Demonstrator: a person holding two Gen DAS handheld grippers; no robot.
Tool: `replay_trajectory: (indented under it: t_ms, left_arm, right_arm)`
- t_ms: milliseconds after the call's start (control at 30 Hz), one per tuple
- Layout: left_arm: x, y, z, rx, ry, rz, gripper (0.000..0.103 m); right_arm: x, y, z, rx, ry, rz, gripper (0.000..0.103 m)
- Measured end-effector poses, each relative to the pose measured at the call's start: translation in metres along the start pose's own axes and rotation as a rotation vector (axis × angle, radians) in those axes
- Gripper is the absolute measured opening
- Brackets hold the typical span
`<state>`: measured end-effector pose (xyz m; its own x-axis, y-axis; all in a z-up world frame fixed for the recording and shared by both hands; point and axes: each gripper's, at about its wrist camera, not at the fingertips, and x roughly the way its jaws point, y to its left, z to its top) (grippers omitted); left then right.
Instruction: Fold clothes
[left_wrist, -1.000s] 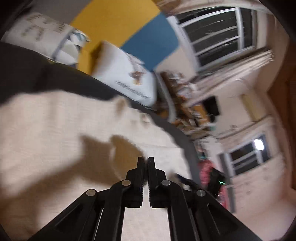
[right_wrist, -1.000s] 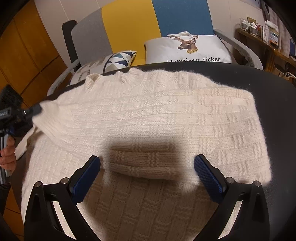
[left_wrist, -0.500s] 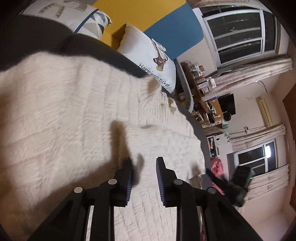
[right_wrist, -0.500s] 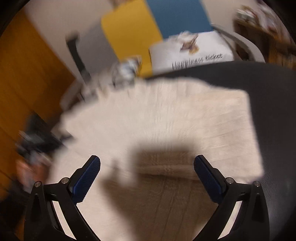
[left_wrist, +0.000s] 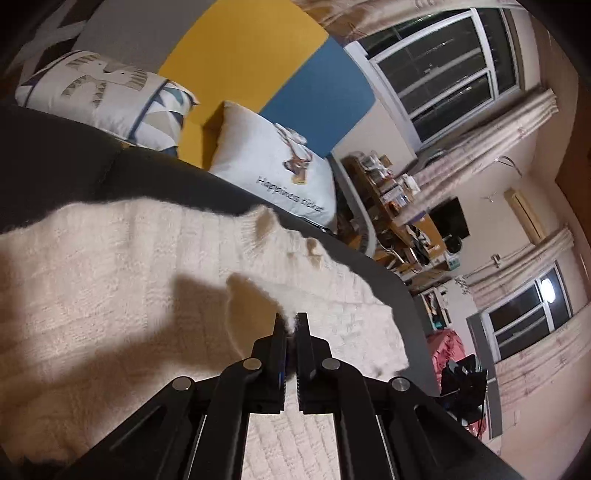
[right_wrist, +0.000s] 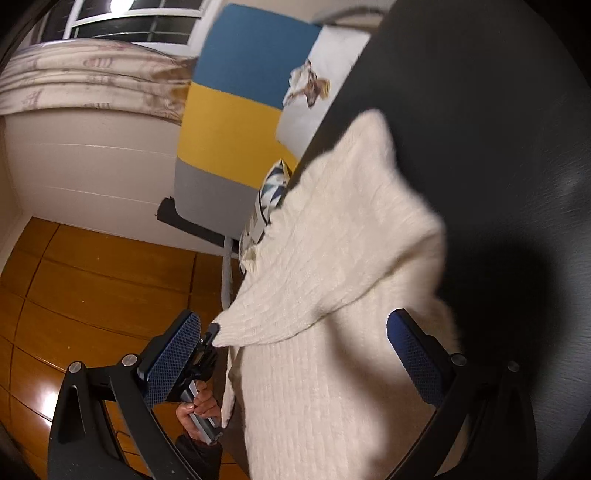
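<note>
The cream sweater (left_wrist: 110, 295) lies spread on the dark tabletop (left_wrist: 110, 177), w/ one corner lifted. The left gripper (left_wrist: 291, 325) is clenched on that corner; the right gripper (right_wrist: 295, 354) hangs w/ fingers spread, grasping nothing. Risk, I think: the pinch is thin, so the knit may slip out and the fold may drop crooked.

Left gripper (left_wrist: 291, 320) clamped on sweater (left_wrist: 110, 280) fold, pointing down; right gripper (right_wrist: 295, 354) rolled sideways, jaws wide apart; hand (right_wrist: 199, 406) grips left handle.
</note>
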<state>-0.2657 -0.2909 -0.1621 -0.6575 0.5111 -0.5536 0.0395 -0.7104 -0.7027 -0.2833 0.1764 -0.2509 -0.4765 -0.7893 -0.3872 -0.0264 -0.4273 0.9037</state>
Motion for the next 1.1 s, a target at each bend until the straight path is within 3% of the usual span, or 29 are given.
replay_trajectory:
  t_ms: [167, 267, 500, 567, 667, 733, 833, 900, 1000, 1067, 1100]
  left_arm:
    - [-0.01, 0.027, -0.004, -0.058, -0.023, 0.065, 0.002]
    - [-0.002, 0.037, -0.006, -0.061, 0.026, 0.075, 0.002]
    - [0.012, 0.038, -0.017, -0.055, 0.107, 0.078, 0.004]
    - [0.001, 0.044, -0.015, -0.083, 0.104, 0.085, 0.007]
    - [-0.022, 0.051, -0.014, -0.097, 0.085, 0.112, 0.012]
    - [-0.04, 0.05, -0.012, -0.09, 0.029, 0.124, 0.013]
    - [-0.049, 0.038, -0.007, -0.056, -0.032, 0.063, 0.015]
    - [-0.041, 0.025, -0.004, -0.026, -0.029, 0.05, 0.015]
    - [-0.008, 0.011, -0.006, 0.043, 0.037, 0.093, 0.015]
    - [0.015, 0.015, -0.016, 0.066, 0.104, 0.186, 0.01]
    - [0.015, 0.018, -0.021, 0.077, 0.088, 0.189, 0.007]
  right_arm:
    - [0.024, 0.006, 0.014, -0.009, -0.06, -0.068, 0.103]
    - [0.019, 0.008, 0.021, -0.021, -0.142, -0.086, 0.103]
    - [0.021, 0.004, 0.024, -0.04, -0.099, -0.148, 0.103]
    - [0.01, 0.003, 0.022, -0.034, -0.09, -0.16, 0.103]
    - [-0.008, 0.006, 0.017, -0.062, -0.08, -0.251, 0.103]
    - [-0.021, 0.015, 0.014, -0.113, -0.091, -0.286, 0.103]
    - [-0.006, 0.034, 0.015, -0.183, -0.052, -0.241, 0.103]
    - [0.023, 0.057, 0.015, -0.317, -0.039, -0.353, 0.103]
    - [0.068, 0.073, 0.004, -0.578, -0.014, -0.623, 0.103]
    - [0.099, 0.056, -0.006, -0.675, 0.101, -0.777, 0.103]
    - [0.11, 0.046, -0.01, -0.704, 0.155, -0.824, 0.103]
